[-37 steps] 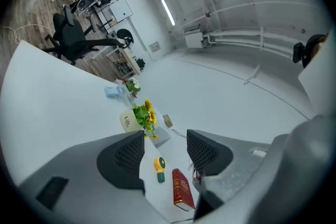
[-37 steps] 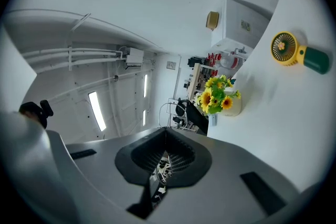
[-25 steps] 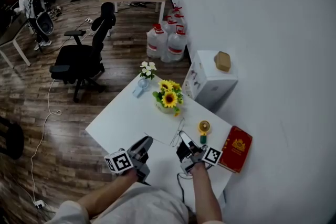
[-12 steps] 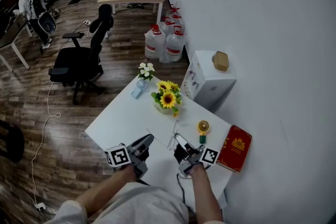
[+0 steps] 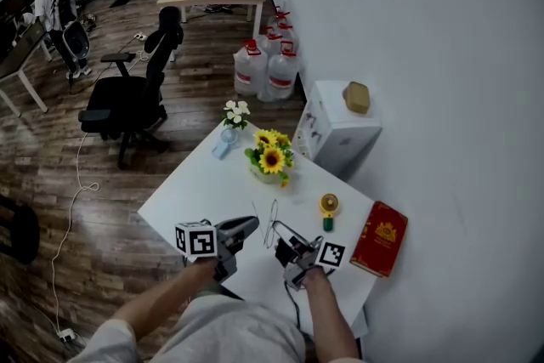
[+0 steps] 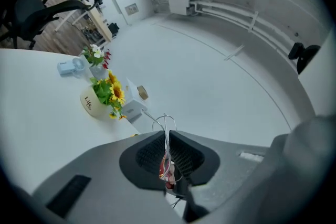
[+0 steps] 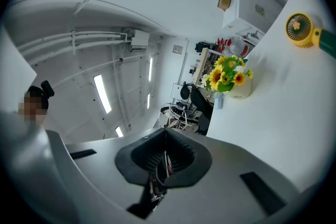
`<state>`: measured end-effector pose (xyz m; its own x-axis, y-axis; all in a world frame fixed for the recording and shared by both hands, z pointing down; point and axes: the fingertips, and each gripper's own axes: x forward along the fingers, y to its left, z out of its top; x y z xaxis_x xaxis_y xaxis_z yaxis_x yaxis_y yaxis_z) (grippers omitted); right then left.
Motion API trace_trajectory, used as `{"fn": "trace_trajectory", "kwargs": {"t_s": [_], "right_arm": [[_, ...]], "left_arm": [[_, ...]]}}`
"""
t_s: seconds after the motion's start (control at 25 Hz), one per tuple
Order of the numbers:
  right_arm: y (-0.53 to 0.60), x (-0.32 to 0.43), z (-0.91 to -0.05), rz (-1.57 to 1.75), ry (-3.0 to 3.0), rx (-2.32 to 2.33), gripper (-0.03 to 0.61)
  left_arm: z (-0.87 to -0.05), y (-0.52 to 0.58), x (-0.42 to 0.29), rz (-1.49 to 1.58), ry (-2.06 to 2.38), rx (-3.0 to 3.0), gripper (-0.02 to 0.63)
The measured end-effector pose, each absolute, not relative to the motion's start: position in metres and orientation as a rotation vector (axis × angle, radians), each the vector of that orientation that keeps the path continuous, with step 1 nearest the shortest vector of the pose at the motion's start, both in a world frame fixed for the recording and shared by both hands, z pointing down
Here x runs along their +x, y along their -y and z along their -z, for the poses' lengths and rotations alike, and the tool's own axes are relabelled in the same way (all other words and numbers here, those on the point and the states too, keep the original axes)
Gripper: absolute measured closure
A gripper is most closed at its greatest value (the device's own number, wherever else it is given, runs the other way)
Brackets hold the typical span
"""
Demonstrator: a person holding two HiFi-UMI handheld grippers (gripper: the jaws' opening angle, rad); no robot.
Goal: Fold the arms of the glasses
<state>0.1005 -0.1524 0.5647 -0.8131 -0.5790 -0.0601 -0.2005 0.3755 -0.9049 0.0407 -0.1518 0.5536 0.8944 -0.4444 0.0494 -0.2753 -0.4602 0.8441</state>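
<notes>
Left gripper [image 6: 166,135]: the jaws have just been closing and now press together on a thin wire of the glasses [image 6: 165,122]. We see the wire run up between the ribbed pads and loop out just past the tips. The gripper points about level, toward the right gripper [image 7: 165,132].

Right gripper: jaws pressed together as well, pinching another thin wire of the same frame. A loop of wire shows just beyond its tips. We cannot tell which part of the frame either tool has.

From the head view we note the glasses held in the air between the two tools, above the near part of the white table [image 5: 200,191]. The frame is very thin and its lenses are hard to make out.

Further out on the table:
- a yellow handheld fan [image 5: 329,207] with a green handle, just beyond the right gripper
- a red book [image 5: 382,239] at the right edge, by the wall
- a pot of sunflowers [image 5: 272,159] near the middle
- a small vase of white flowers [image 5: 238,112] and a pale blue item [image 5: 225,142] at the far corner

Beyond the table:
- a white cabinet [image 5: 344,136] with a brown object [image 5: 358,99] on top
- water jugs [image 5: 272,64] on the wood floor
- a black office chair [image 5: 132,93]
</notes>
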Motion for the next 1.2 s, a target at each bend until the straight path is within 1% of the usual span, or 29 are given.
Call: {"fn": "trace_trajectory", "kwargs": {"t_s": [0.28,0.76,1.0,1.2], "right_arm": [[0.146,0.093,-0.57,1.432,-2.302,-0.672,0.571],[0.144,0.103,-0.575,1.416,-2.291,-0.707,0.571],[0.146,0.117,-0.58,1.411,-2.265,-0.753,0.571],[0.146,0.127,-0.579,1.387,-2.279,-0.786,0.571]], "left_arm": [[-0.566,0.141,0.063,0.052,0.452,2.131,0.594],[-0.568,0.136,0.075,-0.002,0.423,2.163,0.6],[-0.566,0.141,0.061,-0.057,0.49,2.281,0.592],[-0.574,0.162,0.023,-0.182,0.736,2.396,0.591]]}}
